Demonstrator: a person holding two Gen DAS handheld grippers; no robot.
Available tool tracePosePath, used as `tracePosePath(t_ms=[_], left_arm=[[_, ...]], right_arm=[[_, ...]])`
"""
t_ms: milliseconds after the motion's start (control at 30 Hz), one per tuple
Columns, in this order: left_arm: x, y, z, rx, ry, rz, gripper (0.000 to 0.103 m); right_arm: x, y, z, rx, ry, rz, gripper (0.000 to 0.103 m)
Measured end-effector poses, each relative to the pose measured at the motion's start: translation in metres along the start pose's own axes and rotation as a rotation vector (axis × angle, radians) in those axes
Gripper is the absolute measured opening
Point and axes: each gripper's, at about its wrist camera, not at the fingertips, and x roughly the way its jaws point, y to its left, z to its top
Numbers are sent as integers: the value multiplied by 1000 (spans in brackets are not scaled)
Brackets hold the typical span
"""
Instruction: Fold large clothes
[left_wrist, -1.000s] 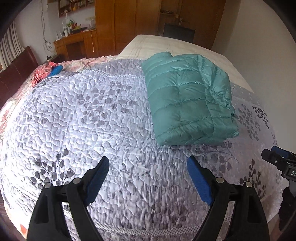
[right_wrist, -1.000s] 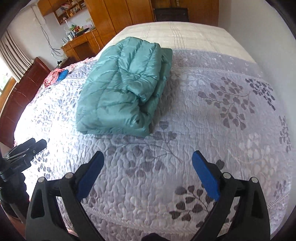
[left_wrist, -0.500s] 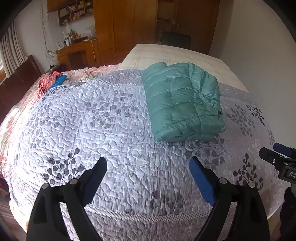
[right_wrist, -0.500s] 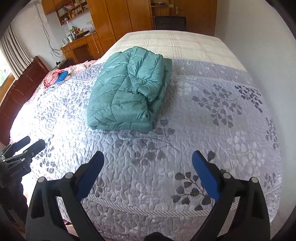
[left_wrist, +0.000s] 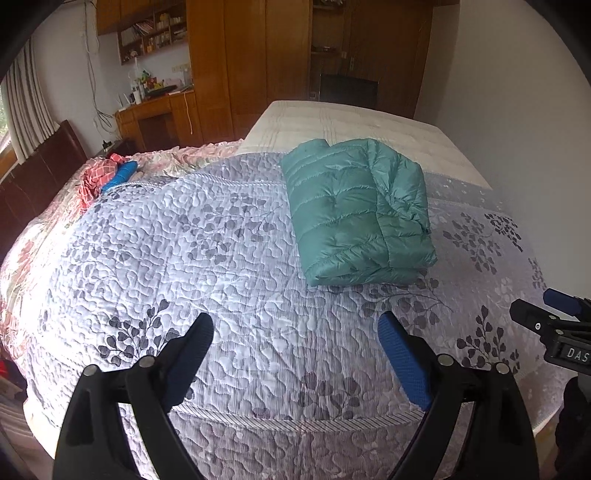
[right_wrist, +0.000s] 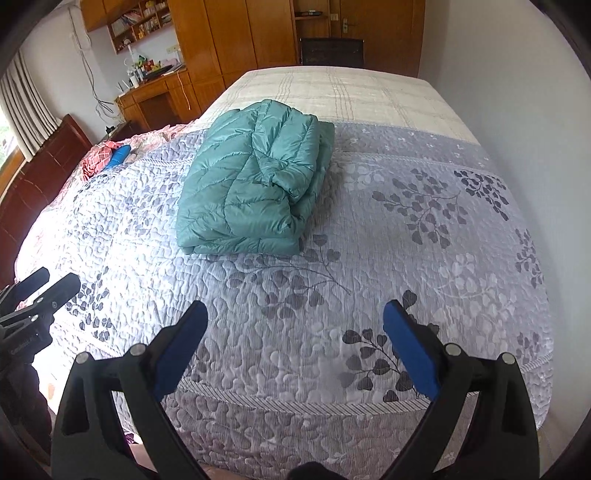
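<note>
The folded teal down jacket (left_wrist: 356, 214) lies mid-bed on the quilt (left_wrist: 192, 251), long axis running toward the far edge, well ahead of the wide-open, empty left gripper (left_wrist: 295, 343) and right gripper (right_wrist: 295, 328), between both.

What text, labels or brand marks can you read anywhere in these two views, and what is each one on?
"DAS": white letters on the black body of the right tongs, cut off at the left view's edge.
Pale lettering on the body of the left tongs, seen in the right view: too small and blurred to read.
Books and bottles on the shelf and desk: too small to read.
Green padded jacket and quilt: no text visible.
</note>
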Motion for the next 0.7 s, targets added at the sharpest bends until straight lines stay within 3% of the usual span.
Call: tracePosePath(t_ms=[700], left_arm=[[-3,0,-3,-1,3,13,91]], right_arm=[[2,1,0,-13,7,5,95]])
